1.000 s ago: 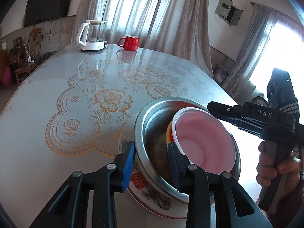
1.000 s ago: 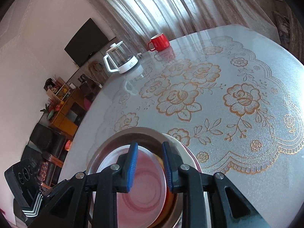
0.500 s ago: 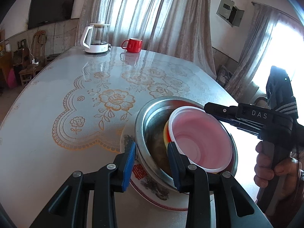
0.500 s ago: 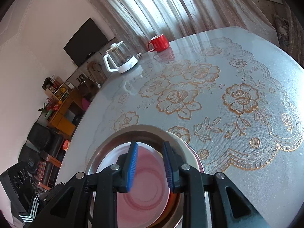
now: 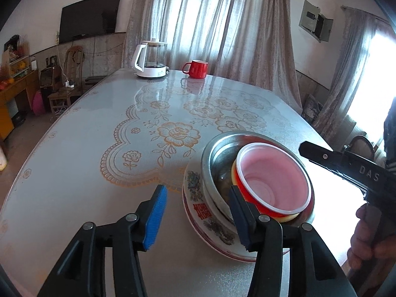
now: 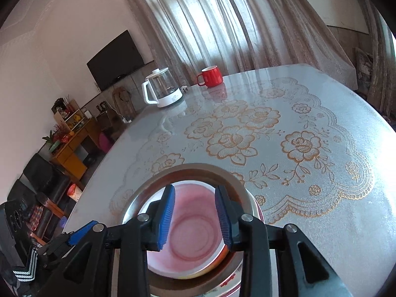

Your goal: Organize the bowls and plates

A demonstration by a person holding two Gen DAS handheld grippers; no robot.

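Note:
A stack stands at the table's near right corner: a floral ceramic plate (image 5: 198, 198) at the bottom, a steel bowl (image 5: 212, 153) on it, and a red bowl with a pink inside (image 5: 272, 180) nested in the steel bowl over a yellow one. My left gripper (image 5: 198, 205) is open and empty, just left of and in front of the stack. My right gripper (image 6: 195, 217) is open and empty, hovering above the pink bowl (image 6: 190, 232), with the steel bowl's rim (image 6: 193, 168) beyond. The right tool also shows in the left wrist view (image 5: 346, 163).
A white-based glass kettle (image 5: 151, 59) and a red mug (image 5: 196, 68) stand at the table's far edge. The table (image 5: 99, 173) has a glossy cover with gold flower print. A chair and cabinets stand at the left of the room.
Both grippers have opened wider and pulled back from the stack. The left one let go of the steel bowl's rim. The stack stayed in place.

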